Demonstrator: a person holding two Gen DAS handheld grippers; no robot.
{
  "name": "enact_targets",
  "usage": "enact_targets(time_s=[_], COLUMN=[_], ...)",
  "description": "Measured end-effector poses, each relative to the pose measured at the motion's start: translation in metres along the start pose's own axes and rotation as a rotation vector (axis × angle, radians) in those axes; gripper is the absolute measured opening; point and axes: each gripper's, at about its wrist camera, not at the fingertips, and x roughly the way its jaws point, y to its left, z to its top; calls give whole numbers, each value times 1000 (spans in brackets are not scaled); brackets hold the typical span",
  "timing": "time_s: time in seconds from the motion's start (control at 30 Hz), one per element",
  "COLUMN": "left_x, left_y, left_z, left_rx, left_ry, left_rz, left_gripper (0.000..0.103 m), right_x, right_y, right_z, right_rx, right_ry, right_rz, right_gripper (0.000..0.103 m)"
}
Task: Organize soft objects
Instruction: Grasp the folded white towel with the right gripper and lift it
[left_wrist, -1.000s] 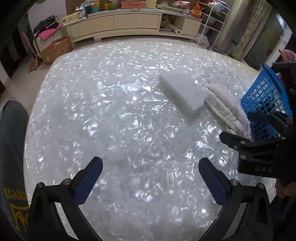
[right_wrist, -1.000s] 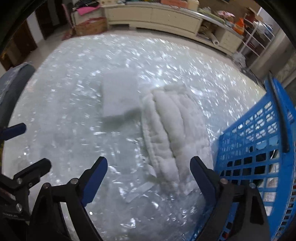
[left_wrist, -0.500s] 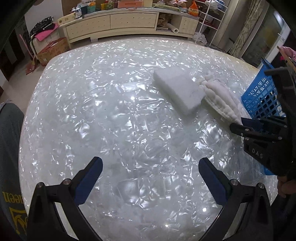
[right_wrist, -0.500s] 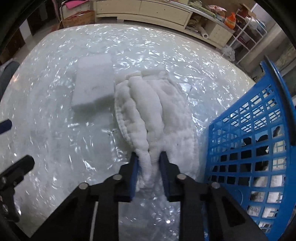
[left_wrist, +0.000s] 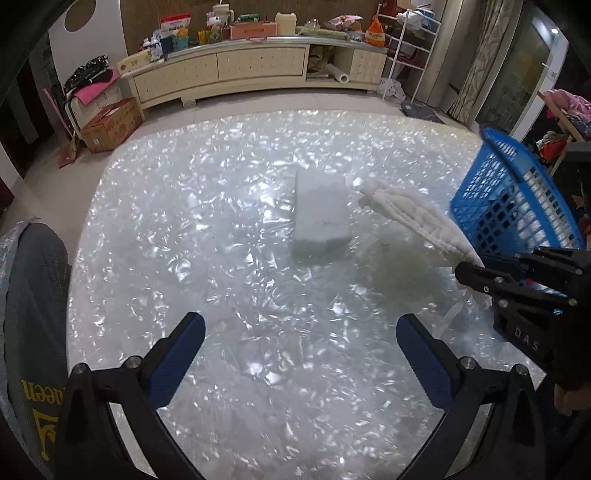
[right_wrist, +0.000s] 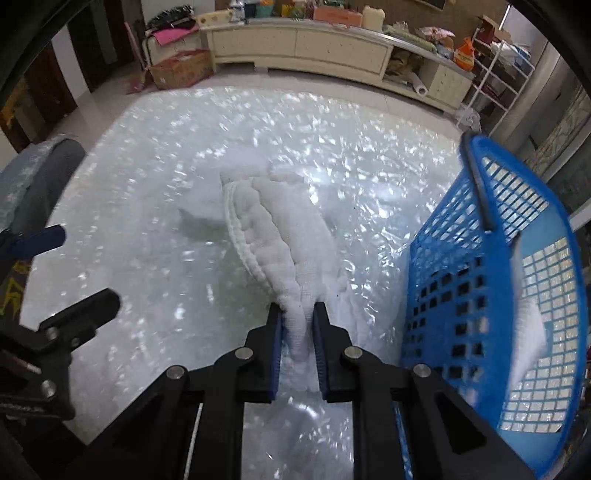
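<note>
Now that the right gripper (right_wrist: 298, 325) has clamped its jaws on the near end of the white quilted cloth (right_wrist: 273, 236), the cloth is rising off the table (left_wrist: 221, 229): its gripped end is bunched between the blue pads and lifted, while the far end trails toward the table's middle, near the white foam block (left_wrist: 320, 208). Half a second ago the same pinch was in place but the cloth lay flat on the shiny surface; a second ago the jaws stood wide apart on either side of it. So the grasp has been made and the lift has begun, which I judge to be the carry stage of putting this soft thing away. The blue basket (right_wrist: 491, 295) stands at the table's right edge, just beside the raised cloth, and something white already lies inside it, so the basket is likely where the cloth is bound. The foam block sits untouched, left of the cloth, and would seem to be the next item. The left gripper (left_wrist: 301, 350) hangs over the near edge of the table with its jaws spread wide and nothing between them, just as in both earlier views, though the table and room look farther off, so it seems to have been raised or tilted.
</note>
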Motion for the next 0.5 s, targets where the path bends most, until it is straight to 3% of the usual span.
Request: enact_targets(time_s=[0.3, 0.5], left_x=[-55, -86], left_y=[-18, -38], left_z=[-4, -5], left_rx=[-18, -6], left_ry=[-70, -107], left_rz=[-5, -1], left_gripper=[103, 103], right_x=[-89, -127], right_y=[7, -3], right_z=[-24, -34], right_rx=[-38, -47], right_ry=[-145, -218], right_rz=[30, 35], right_gripper=[14, 14])
